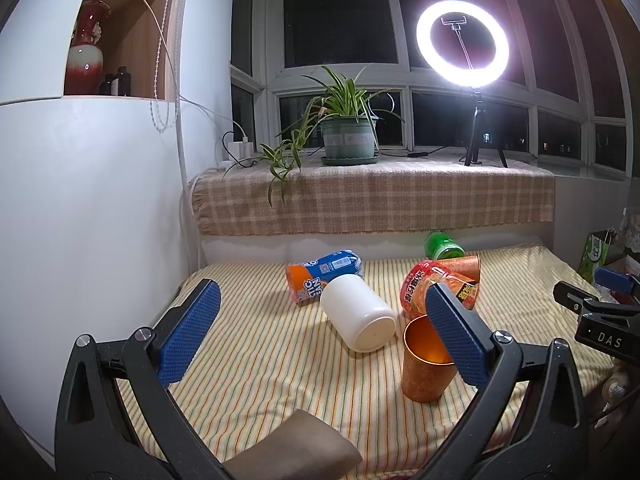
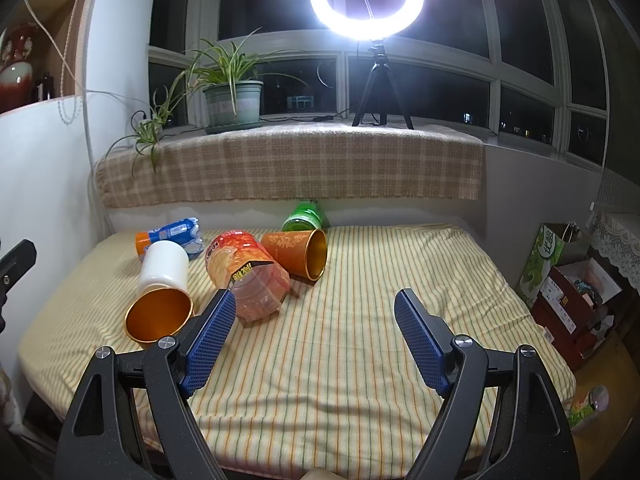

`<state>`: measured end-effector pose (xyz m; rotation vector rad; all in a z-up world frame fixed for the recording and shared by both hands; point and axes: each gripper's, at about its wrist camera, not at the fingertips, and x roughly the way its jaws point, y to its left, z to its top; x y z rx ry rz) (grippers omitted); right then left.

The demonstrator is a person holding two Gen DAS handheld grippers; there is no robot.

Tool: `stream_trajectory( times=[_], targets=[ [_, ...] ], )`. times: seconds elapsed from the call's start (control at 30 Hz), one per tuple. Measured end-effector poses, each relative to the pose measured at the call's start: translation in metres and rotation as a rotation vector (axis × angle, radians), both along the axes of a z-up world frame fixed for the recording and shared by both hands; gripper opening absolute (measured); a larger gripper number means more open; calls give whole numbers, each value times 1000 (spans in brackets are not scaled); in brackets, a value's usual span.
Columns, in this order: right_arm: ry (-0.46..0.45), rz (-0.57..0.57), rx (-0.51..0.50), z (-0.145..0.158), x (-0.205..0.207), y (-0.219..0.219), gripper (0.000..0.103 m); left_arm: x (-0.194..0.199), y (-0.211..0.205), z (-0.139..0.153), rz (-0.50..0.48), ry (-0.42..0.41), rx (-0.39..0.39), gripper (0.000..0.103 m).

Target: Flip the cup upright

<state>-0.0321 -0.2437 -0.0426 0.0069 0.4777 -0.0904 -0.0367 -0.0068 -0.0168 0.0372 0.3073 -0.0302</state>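
Upright copper cup [image 1: 427,360] is looking metallic, shiny gold inside, matt patterned outside. White cup [image 1: 357,311] is showing smooth matt plastic. Striped bedsheet [image 2: 340,352] is looking woven cloth. Gripper pads [image 2: 210,344] are showing textured blue rubber.

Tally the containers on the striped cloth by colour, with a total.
Orange metal cups: 2, one upright, one on its side
White cup: 1
Red noodle cup: 1
Green can: 1
Blue-orange pack: 1
Total: 6
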Motion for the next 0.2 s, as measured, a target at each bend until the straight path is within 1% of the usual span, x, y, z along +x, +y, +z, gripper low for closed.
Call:
stream_trajectory(
  times=[0.2],
  targets=[
    [6,1,5,-1,0,-1,82,0,0,-1,-5,-9,16,103]
  ],
)
